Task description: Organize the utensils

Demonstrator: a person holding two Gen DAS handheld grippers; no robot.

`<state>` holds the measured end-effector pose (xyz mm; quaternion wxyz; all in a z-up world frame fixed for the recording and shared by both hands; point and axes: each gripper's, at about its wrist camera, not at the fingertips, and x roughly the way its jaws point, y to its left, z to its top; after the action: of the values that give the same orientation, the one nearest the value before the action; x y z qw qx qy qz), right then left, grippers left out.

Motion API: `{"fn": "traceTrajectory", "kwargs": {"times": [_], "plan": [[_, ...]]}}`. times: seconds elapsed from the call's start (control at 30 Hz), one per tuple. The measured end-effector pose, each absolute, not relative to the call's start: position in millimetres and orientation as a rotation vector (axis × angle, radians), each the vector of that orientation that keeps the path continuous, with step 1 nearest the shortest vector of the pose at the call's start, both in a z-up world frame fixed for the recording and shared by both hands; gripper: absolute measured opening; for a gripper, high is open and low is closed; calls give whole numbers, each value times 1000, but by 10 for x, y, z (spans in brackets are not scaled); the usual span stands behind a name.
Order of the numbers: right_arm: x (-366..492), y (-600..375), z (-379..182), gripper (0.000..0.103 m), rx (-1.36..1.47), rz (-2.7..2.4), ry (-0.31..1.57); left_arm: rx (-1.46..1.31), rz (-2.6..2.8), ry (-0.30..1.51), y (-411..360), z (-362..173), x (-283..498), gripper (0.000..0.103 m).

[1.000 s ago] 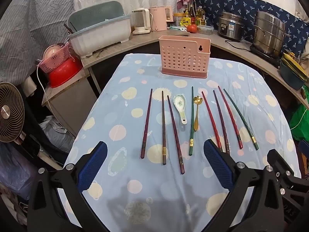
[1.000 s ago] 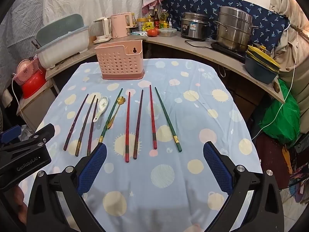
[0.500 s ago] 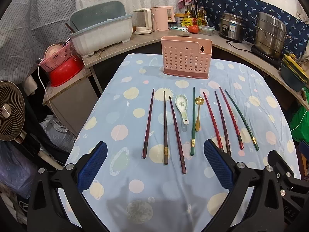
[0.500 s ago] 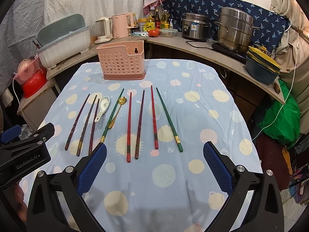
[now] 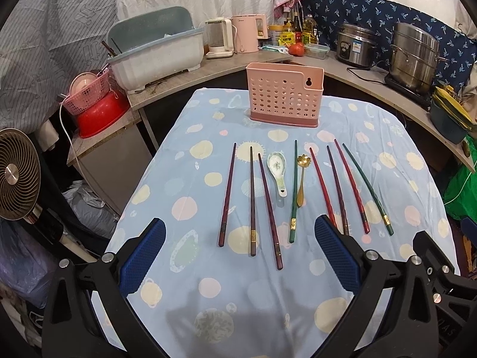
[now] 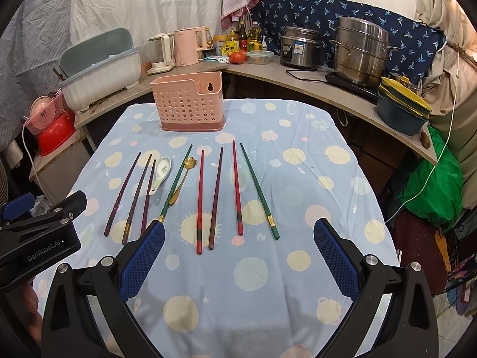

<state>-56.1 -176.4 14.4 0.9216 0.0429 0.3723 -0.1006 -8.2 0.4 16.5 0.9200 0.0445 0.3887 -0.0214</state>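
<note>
Several chopsticks lie side by side on the blue spotted tablecloth (image 5: 184, 179): dark purple ones (image 5: 227, 194) at the left, green (image 5: 293, 191), red (image 5: 351, 185) and green (image 5: 368, 189) at the right. A white ceramic spoon (image 5: 275, 168) and a small gold spoon (image 5: 301, 179) lie among them. A pink perforated utensil holder (image 5: 284, 94) stands upright beyond them; it also shows in the right wrist view (image 6: 187, 106). My left gripper (image 5: 238, 253) is open and empty, near the chopsticks' near ends. My right gripper (image 6: 238, 253) is open and empty over the red chopsticks (image 6: 199, 203).
A curved counter behind holds a dish tub (image 5: 155, 53), kettles (image 5: 219, 37), a rice cooker (image 6: 301, 47) and a steel pot (image 6: 360, 50). A fan (image 5: 18, 173) stands at the left. A red basin (image 5: 100, 113) sits on a side shelf. A green bag (image 6: 432, 185) hangs right.
Both grippers have drifted slightly back and up, so the table appears a little lower in view. Nothing on the table has moved.
</note>
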Motion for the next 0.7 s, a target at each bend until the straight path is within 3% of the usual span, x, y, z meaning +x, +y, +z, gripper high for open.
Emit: {"fn": "traceTrajectory", "kwargs": {"times": [0.7], "plan": [[-566,-1731,177,97,84,-197,768,95,-53,804,3,199,-77,96]]}}
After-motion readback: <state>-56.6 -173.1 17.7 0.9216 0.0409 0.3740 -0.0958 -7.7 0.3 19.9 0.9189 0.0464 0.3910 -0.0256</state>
